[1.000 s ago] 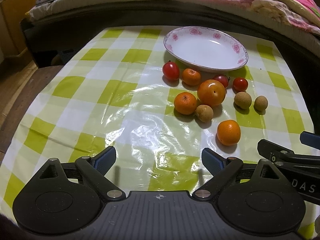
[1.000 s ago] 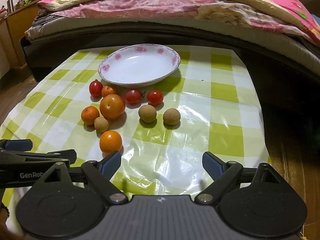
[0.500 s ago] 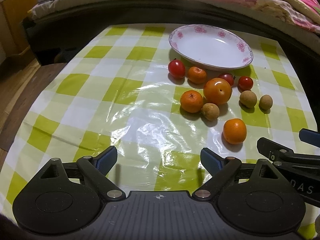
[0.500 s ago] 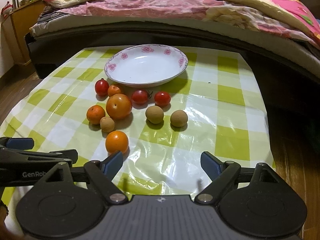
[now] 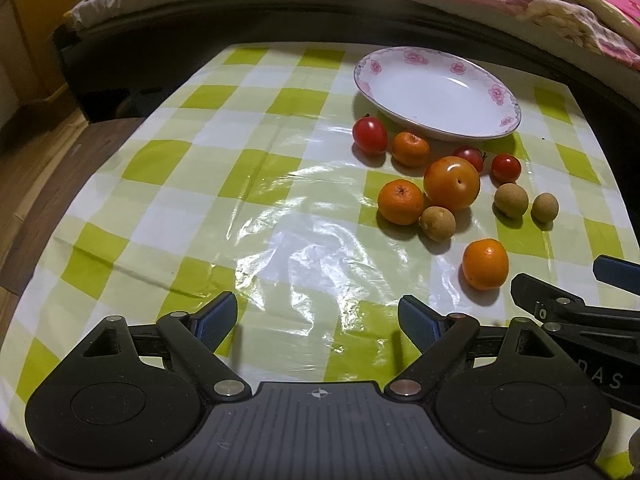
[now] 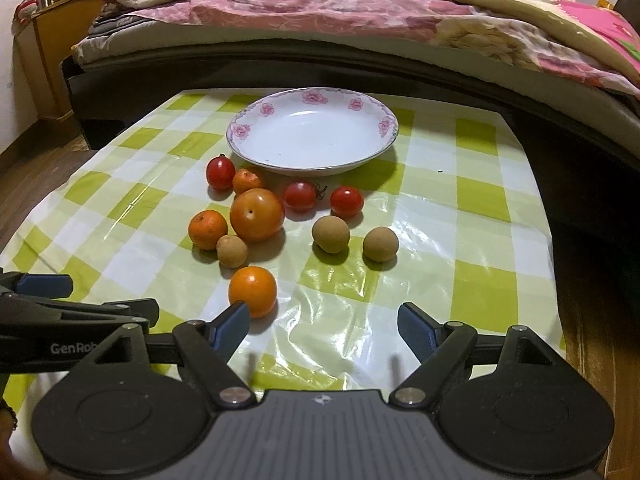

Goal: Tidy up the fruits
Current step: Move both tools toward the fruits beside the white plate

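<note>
The fruits sit loose on my counter [image 6: 460,208], all on the near side of the flowered plate [image 6: 312,136]: red tomatoes [image 6: 220,173] closest to its rim, a big orange persimmon [image 6: 257,214] just below them, brown longans [image 6: 330,234] beside it, and one mandarin [image 6: 253,291] nearest me. My right tool [image 6: 323,326] is spread but closing with nothing between its pads; its left pad overlaps that mandarin in view. My left tool [image 5: 318,319] is spread wide over bare cloth, left of the fruit.

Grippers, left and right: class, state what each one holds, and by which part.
Nothing. Left gripper open; right gripper jaws closing on nothing, nearest orange just outside.
</note>
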`<state>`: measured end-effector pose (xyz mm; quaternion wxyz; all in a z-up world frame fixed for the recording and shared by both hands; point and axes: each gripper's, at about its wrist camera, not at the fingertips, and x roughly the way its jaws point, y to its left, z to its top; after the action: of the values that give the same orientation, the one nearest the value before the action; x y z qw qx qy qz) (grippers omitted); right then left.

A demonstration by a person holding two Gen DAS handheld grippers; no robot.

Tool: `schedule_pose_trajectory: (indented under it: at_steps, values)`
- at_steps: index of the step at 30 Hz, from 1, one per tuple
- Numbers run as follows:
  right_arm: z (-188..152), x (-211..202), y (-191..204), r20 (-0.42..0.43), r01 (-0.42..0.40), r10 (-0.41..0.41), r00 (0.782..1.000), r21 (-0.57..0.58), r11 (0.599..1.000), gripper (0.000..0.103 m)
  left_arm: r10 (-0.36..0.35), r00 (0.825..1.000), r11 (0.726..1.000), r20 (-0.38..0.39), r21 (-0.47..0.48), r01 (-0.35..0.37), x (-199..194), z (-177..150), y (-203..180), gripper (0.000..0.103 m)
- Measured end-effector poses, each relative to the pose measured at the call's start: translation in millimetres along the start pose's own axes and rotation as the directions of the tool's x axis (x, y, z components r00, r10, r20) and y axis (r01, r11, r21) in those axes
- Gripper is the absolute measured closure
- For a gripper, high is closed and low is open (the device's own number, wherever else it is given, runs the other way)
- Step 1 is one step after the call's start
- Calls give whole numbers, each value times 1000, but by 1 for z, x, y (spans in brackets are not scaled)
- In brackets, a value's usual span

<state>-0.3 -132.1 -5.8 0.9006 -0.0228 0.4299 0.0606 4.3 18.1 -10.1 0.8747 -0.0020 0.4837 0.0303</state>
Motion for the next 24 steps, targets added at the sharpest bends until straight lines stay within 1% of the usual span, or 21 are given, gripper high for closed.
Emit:
schedule_pose_trajectory:
  at_steps: [24]
  values:
    - [2, 3, 2, -5, -12, 12, 1000, -8, 1000, 20, 5, 1000, 1000, 4, 3, -5, 1, 1, 4, 11]
